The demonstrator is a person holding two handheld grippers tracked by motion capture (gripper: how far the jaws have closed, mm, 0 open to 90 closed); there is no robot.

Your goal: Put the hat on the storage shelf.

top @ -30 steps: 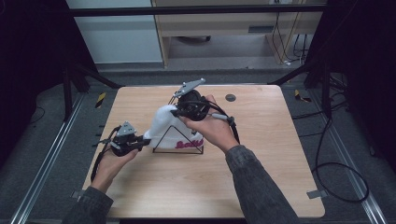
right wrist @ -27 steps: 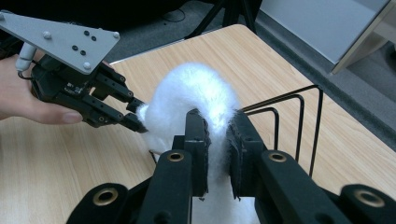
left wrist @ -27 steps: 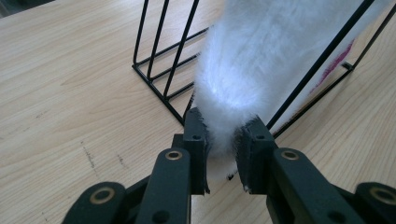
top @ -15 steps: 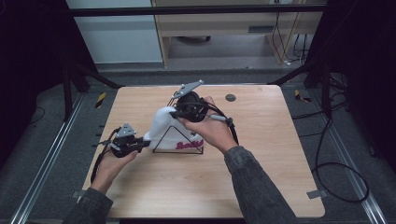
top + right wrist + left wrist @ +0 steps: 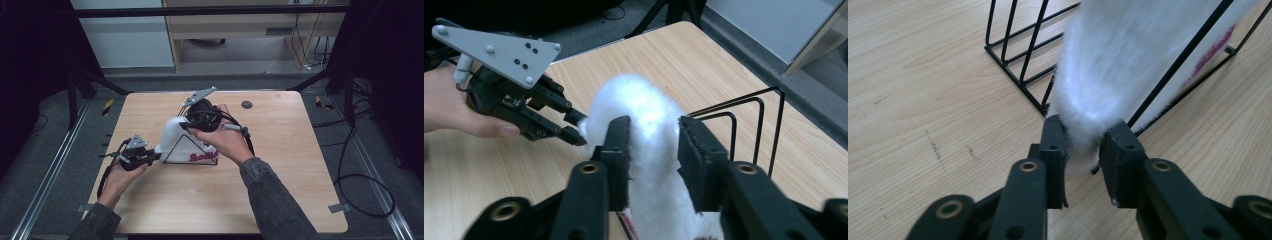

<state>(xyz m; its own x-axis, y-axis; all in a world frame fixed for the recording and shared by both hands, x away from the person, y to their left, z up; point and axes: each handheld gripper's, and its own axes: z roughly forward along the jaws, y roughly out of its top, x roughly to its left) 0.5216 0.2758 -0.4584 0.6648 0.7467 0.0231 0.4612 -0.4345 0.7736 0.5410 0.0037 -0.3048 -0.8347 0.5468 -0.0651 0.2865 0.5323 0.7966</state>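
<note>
A white fluffy cloth [image 5: 172,135] hangs over a black wire rack [image 5: 190,156] on the wooden table. In the left gripper view its lower end [image 5: 1113,65] is pinched between the pads of my left gripper [image 5: 1083,150], whose jaws have just been opening slightly. In the high view the left gripper [image 5: 157,156] sits at the rack's left. My right gripper [image 5: 654,145] straddles the cloth's upper part [image 5: 634,105]; its jaws have just been opening and the pads stand loose beside the cloth. The right gripper [image 5: 184,125] is above the rack. The left gripper [image 5: 574,127] also appears in the right gripper view.
Pink lettering shows on a card inside the rack [image 5: 1018,55]. A small dark disc [image 5: 246,104] lies near the table's far edge. Bare tabletop [image 5: 280,200] spreads to the right and front. Cables trail on the floor at the right.
</note>
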